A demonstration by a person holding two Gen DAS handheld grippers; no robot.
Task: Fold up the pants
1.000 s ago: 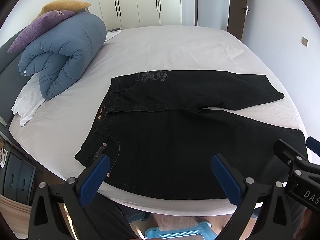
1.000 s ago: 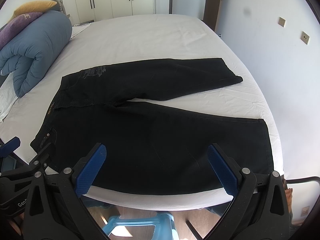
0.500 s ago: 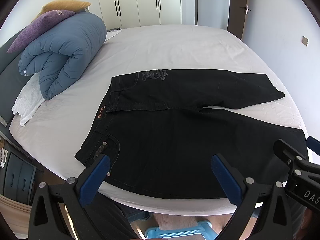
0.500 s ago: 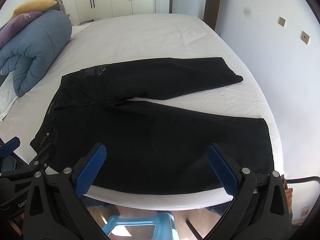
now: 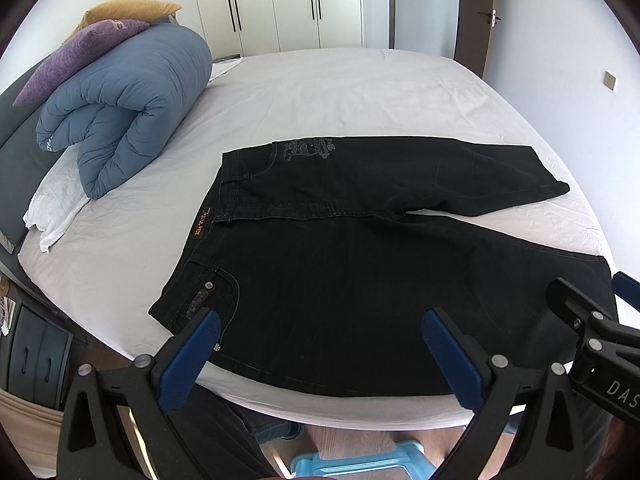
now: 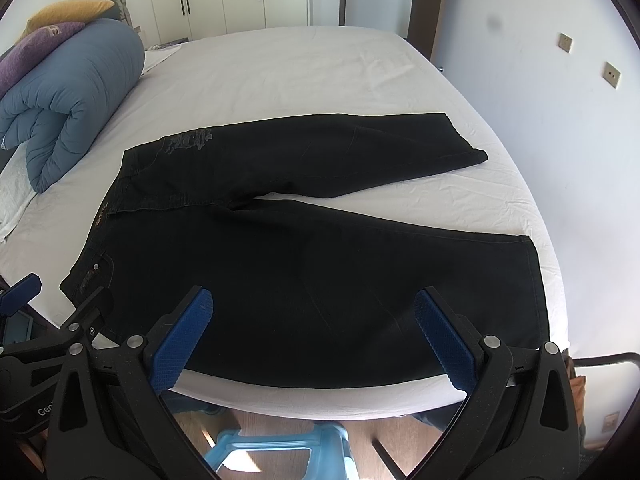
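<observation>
Almost nothing changed over the last second: the view drifted a hair, pants lie flat as before, so folding hasn't started and you're still lining up. Both claws gape wide and hold nothing; left claw hovers over the near edge at bottom centre of its frame, right claw likewise in its own. Pants are spread on the bed, waistband at centre left, far leg splayed toward upper right, near leg running to the right hem. Fabric sits just beyond both claws' tips, no contact. Probably grab the near edge, waist corner and hem, and fold onto the far leg
</observation>
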